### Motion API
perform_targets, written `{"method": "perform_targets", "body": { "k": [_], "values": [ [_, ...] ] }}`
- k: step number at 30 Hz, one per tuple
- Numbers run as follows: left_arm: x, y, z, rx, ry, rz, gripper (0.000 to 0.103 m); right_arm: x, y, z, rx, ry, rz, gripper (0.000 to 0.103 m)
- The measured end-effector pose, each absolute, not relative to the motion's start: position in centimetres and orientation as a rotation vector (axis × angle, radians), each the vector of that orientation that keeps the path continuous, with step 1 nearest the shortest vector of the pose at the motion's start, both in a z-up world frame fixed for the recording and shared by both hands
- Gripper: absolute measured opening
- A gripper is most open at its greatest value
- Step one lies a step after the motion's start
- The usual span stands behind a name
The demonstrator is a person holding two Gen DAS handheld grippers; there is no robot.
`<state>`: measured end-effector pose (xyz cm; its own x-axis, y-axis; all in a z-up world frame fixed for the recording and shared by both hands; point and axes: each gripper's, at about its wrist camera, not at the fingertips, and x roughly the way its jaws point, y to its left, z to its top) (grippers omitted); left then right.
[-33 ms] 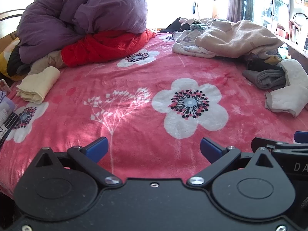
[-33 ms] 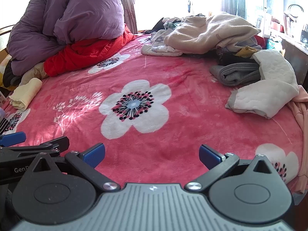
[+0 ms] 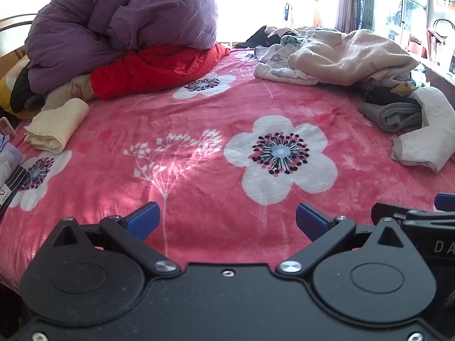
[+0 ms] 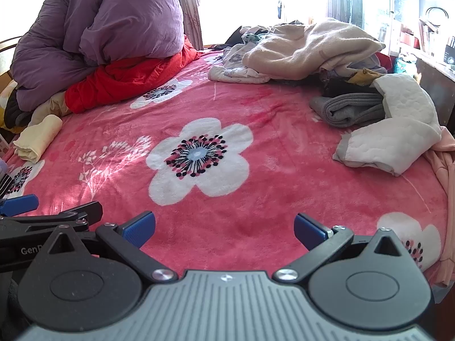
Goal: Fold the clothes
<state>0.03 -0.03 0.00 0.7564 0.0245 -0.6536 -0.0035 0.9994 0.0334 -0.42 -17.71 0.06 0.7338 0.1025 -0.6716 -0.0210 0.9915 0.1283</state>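
Note:
My left gripper (image 3: pixel 227 218) is open and empty, low over the near edge of a pink flowered blanket (image 3: pixel 199 130). My right gripper (image 4: pixel 224 227) is open and empty beside it, to its right. A pile of unfolded clothes lies at the far right: a beige fleece garment (image 4: pixel 310 48), a grey garment (image 4: pixel 349 108) and a white quilted garment (image 4: pixel 395 130). A pink garment (image 4: pixel 446 170) hangs at the right edge. A folded cream garment (image 3: pixel 57 125) lies at the left.
A purple duvet (image 3: pixel 113 22) on a red quilt (image 3: pixel 153 68) fills the far left of the bed. Striped and lilac items (image 3: pixel 11 170) sit at the left edge. A bright window is behind, with shelves (image 3: pixel 432 42) at the right.

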Motion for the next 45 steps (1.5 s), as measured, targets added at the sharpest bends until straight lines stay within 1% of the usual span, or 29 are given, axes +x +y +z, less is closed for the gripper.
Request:
{"method": "perform_targets", "body": {
  "k": [9, 45],
  "values": [
    [-0.05, -0.46, 0.05, 0.051, 0.702, 0.028, 0.103, -0.64, -17.91, -0.05, 0.102, 0.723, 0.07, 0.103],
    [-0.04, -0.27, -0.33, 0.041, 0.719, 0.02, 0.103, -0.37, -17.91, -0.27, 0.112, 0.752, 0.073, 0.103]
  ]
}}
